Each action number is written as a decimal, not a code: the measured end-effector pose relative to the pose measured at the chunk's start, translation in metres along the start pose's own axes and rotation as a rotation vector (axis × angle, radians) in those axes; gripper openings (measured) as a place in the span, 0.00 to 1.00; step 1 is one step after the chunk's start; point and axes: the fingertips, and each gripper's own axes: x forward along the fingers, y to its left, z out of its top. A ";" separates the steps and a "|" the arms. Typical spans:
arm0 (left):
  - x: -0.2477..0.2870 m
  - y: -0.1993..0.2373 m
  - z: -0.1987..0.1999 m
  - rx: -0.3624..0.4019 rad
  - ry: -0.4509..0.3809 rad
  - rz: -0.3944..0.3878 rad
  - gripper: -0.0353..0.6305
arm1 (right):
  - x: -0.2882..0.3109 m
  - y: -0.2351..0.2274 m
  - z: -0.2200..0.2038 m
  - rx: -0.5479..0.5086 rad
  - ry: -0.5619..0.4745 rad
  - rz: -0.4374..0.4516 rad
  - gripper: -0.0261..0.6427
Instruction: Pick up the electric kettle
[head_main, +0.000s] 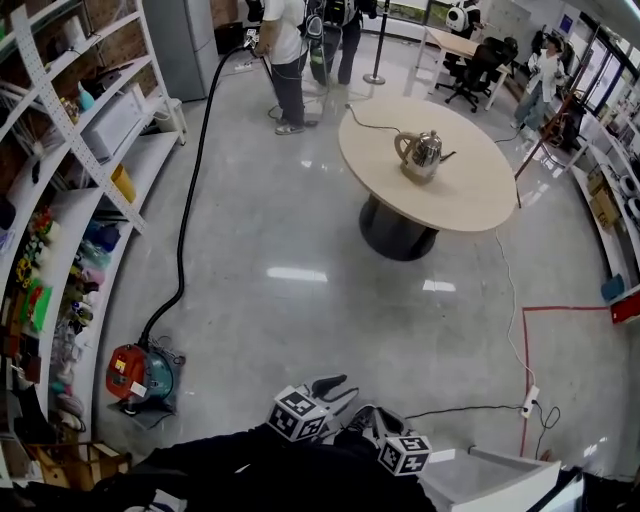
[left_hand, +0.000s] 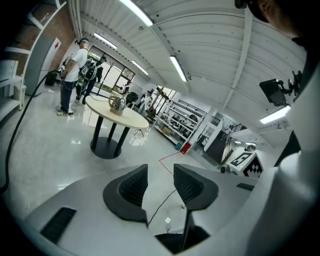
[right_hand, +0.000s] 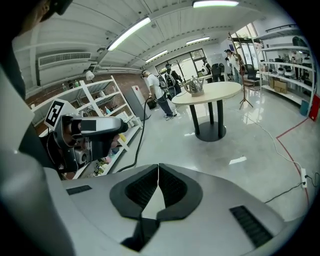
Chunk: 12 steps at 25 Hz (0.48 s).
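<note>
A shiny metal electric kettle (head_main: 422, 152) stands upright on a round beige table (head_main: 470, 200) far across the floor, with a cord trailing off it. Both grippers are low at the bottom of the head view, far from the table. My left gripper (head_main: 335, 388) is open with nothing between its jaws; in its own view the gap (left_hand: 160, 172) shows only floor, and the kettle (left_hand: 118, 103) is small in the distance. My right gripper (head_main: 368, 418) is shut on nothing, pads (right_hand: 150, 185) pressed together. The right gripper view also shows the kettle (right_hand: 194, 85).
Slanted white shelves (head_main: 90, 200) full of goods line the left side. A red and teal vacuum (head_main: 140, 372) with a long black hose (head_main: 190, 200) sits by them. People (head_main: 285, 60) stand behind the table. A power strip (head_main: 530, 402), a cable and red floor tape (head_main: 560, 308) lie to the right.
</note>
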 end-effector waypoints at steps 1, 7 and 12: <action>0.006 -0.002 0.002 -0.004 -0.001 0.017 0.32 | 0.001 -0.009 0.005 0.008 -0.006 0.012 0.06; 0.055 -0.032 0.024 0.009 -0.013 0.092 0.32 | -0.005 -0.065 0.042 0.020 -0.041 0.084 0.06; 0.096 -0.057 0.050 0.040 -0.053 0.156 0.32 | -0.019 -0.114 0.064 0.036 -0.068 0.126 0.06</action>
